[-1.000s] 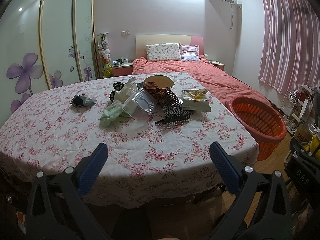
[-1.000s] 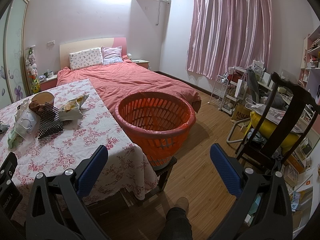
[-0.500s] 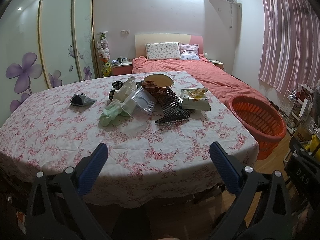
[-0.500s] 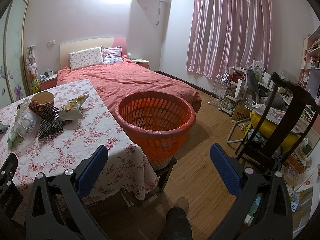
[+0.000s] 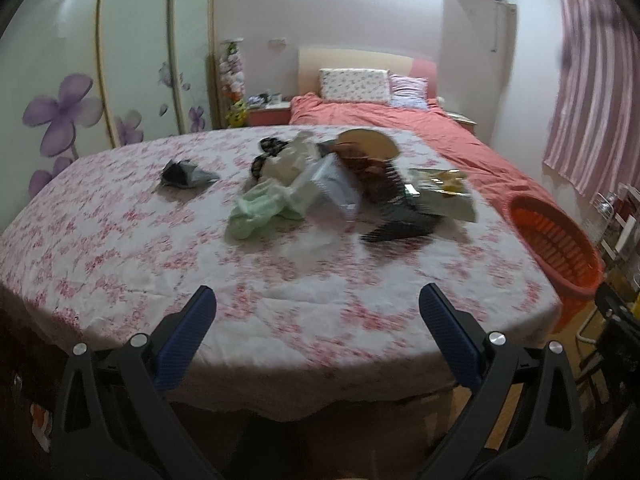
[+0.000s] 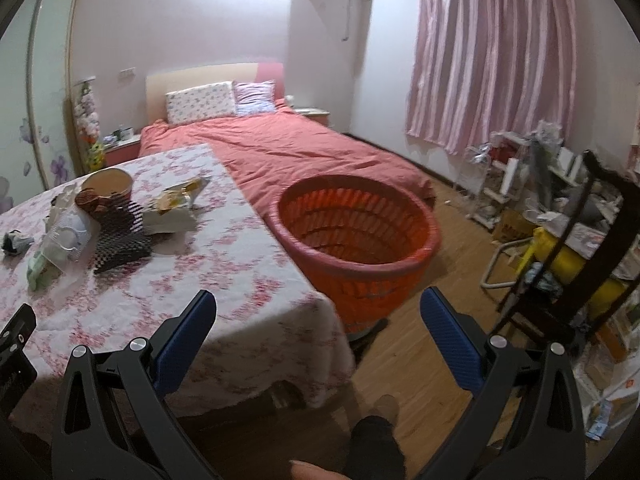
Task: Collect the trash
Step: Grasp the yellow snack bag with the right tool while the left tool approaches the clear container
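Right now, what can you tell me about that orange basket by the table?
The orange basket is round, looks like plastic, with slotted walls and a thick rolled rim. It stands upright on a dark stand on the wooden floor, close beside the corner of the floral-clothed table, near the foot of the bed. What shows of its inside looks empty. Nothing grips it.

Trash pile (image 5: pixel 340 192) on floral-clothed table (image 5: pixel 120 256)

R gripper (image 6: pixel 318 312) jaws wide, empty; orange basket (image 6: pixel 356 268) just beside table (image 6: pixel 224 280) w/ trash pile (image 6: pixel 116 220).
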The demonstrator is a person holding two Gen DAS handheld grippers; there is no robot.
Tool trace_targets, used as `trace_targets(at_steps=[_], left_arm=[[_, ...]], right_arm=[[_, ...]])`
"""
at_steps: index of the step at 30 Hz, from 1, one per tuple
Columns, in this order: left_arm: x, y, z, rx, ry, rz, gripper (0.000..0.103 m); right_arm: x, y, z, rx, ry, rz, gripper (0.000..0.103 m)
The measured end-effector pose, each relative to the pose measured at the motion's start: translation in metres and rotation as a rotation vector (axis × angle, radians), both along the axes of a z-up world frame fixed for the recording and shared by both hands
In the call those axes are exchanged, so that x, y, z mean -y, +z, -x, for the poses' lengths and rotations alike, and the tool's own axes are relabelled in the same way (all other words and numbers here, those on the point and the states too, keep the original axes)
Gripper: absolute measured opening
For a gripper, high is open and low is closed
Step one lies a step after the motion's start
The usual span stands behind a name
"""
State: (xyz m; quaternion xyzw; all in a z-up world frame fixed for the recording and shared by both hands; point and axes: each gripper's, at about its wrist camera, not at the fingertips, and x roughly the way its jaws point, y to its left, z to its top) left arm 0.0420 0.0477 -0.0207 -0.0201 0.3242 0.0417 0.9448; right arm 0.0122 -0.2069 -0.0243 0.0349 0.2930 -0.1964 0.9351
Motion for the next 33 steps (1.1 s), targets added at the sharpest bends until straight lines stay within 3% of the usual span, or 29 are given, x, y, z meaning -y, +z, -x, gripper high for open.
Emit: trace_targets(at_steps=[7, 17, 27, 29, 33], left_arm=[[-0.039, -0.01, -0.029, -0.032, 0.071, 0.04, 0.099], [-0.056, -0.015, -0.058, -0.039, 0.078, 0.044, 0.099], [-0.058, -0.014, -0.084, -0.03, 0.05, 0.056, 0.099], [-0.058, -0.014, -0.088, -0.03, 0.043, 0.06, 0.099], [-0.057, -0.015, -0.096, -0.029, 0.04, 0.058, 0.099]], right_arm=[[0.002, -0.009, -0.044, -0.035, 0.072, -0.141, 0.101], [-0.027, -0.001, -0.124, -0.005, 0.217, -0.206, 0.101], [-0.043, -0.025, -0.199, -0.124, 0.252, -0.285, 0.101], [-0.044, -0.034, -0.205, -0.158, 0.255, -0.284, 0.097], [-0.047, -0.044, -0.211, -0.215, 0.272, -0.264, 0.074]])
